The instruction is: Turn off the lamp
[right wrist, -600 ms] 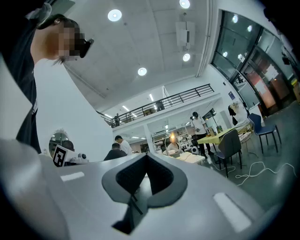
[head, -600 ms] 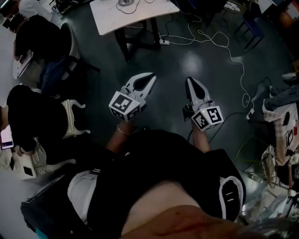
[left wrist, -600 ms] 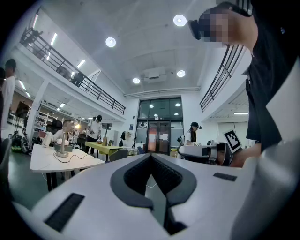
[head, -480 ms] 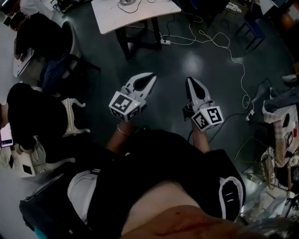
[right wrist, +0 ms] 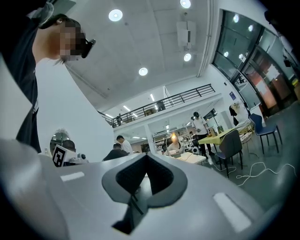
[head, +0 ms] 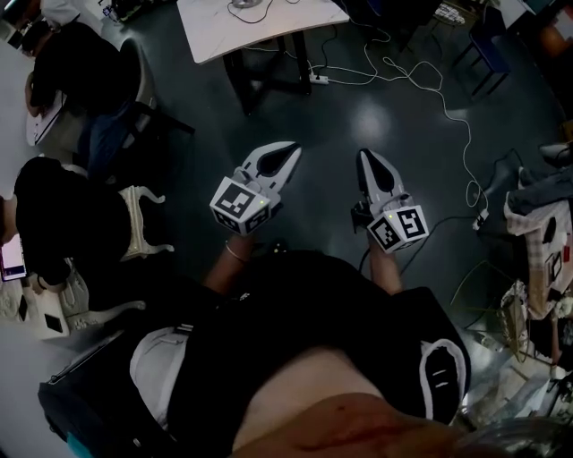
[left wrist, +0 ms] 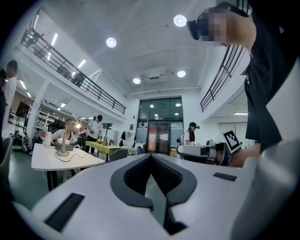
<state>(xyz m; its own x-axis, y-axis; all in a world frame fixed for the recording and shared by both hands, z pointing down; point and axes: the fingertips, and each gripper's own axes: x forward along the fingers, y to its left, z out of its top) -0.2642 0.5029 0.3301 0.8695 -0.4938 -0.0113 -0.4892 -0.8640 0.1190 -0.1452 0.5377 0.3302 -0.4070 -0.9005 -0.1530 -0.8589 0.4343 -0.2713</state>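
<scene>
White table (head: 269,27) holds lamp (left wrist: 62,147), well beyond left claw (head: 288,153) and right claw (head: 365,155).

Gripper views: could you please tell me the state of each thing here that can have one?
White left tongs: shut, nothing between them.
White right tongs: shut, nothing between them.
Small distant desk lamp: lit, glowing orange.

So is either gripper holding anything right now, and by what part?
Nothing is held. The left gripper and the right gripper are both shut with nothing between their jaws.
</scene>
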